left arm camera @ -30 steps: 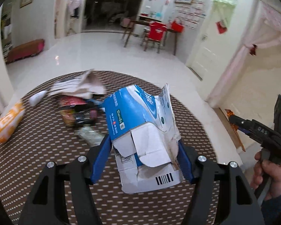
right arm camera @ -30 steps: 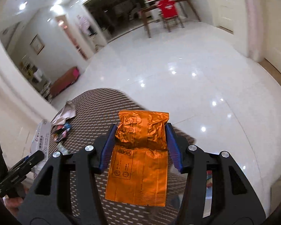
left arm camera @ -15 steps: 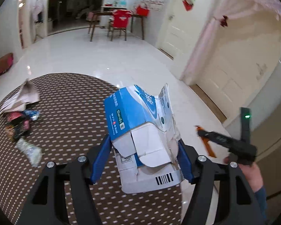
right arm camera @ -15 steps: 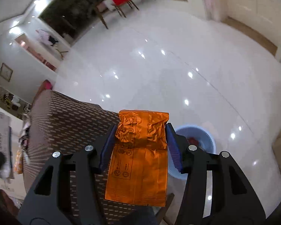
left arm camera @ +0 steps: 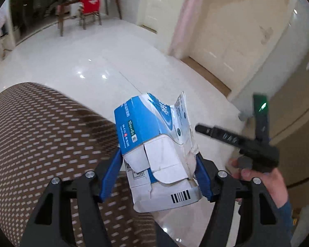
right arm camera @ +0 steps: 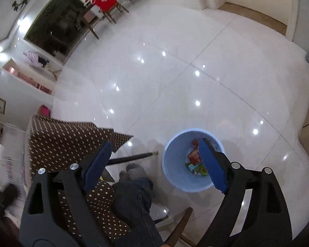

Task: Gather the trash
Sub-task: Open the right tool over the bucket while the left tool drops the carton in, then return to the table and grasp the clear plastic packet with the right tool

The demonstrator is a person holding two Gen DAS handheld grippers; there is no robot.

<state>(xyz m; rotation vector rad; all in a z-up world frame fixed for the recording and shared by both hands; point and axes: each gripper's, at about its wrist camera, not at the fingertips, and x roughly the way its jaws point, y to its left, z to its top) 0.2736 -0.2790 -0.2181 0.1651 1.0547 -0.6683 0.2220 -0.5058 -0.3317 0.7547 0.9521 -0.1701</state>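
Left hand-held gripper (left arm camera: 157, 177): blue pads clamped on the two sides of a torn blue-and-white carton (left arm camera: 154, 144), held in the air past the edge of the counter (left arm camera: 41, 144).
Right hand-held gripper (right arm camera: 154, 164): jaws opening, nothing between them; it hangs over the floor above a blue bin (right arm camera: 175, 179).
Bin: on the white floor at 3 o'clock from the counter's corner; wrappers lie inside.
Carton, handling: probably light, empty and crushable; the ripped flaps give no purchase, so the firmer side walls are the place to hold.
Person: a hand (left arm camera: 263, 177) at 3 o'clock of the carton carries the right tool.
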